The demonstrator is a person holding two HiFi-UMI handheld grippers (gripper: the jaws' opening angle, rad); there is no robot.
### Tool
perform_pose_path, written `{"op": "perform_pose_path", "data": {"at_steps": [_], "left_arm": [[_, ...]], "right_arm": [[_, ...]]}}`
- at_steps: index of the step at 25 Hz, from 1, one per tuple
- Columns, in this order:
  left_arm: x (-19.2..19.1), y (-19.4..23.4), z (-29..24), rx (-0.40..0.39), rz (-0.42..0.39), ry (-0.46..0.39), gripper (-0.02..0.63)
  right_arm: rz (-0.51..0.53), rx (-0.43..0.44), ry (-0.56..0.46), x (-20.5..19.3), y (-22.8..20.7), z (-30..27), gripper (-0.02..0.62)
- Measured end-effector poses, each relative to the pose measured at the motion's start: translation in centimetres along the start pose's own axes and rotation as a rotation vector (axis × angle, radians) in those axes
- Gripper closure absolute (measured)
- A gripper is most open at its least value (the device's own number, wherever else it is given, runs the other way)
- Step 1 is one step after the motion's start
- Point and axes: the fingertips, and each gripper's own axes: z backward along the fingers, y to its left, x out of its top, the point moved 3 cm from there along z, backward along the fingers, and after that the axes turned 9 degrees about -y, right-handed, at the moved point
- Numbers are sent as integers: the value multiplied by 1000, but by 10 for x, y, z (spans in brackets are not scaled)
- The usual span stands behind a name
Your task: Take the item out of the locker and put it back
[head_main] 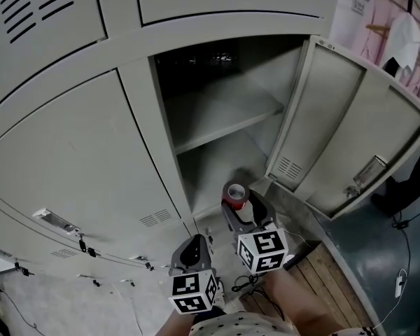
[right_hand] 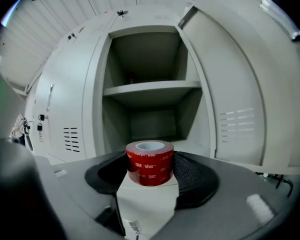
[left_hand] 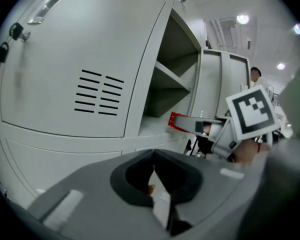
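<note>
Holding the red tape roll (right_hand: 150, 160) upright, the right gripper (right_hand: 151, 178) has its jaws clamped on the roll's curved sides, just in front of the open locker (right_hand: 150, 59) and facing the lower compartment (right_hand: 152, 126) under the shelf (right_hand: 151, 89). That hold on a round surface looks slight: a jolt could let the roll twist or slip out and fall. On the way in, the broad jaw bodies might clip the locker frame or the open door (head_main: 350, 142) at the right. Released on its edge or too near the sill, the roll could trundle back out. The left gripper (left_hand: 152, 170) waits low beside it, jaws together and empty
</note>
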Motion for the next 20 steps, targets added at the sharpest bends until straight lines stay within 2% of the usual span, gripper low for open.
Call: {"op": "perform_pose_path", "data": {"at_steps": [8, 15, 20], "left_arm": [[-2, -37, 54, -46, -31, -36, 600], [-27, -70, 117, -56, -55, -35, 600], [-44, -87, 149, -55, -64, -39, 600]], "right_arm": [[-43, 25, 7, 3, 21, 112, 305], [-47, 19, 23, -12, 37, 208, 307], [-58, 20, 23, -20, 44, 253, 307]]}}
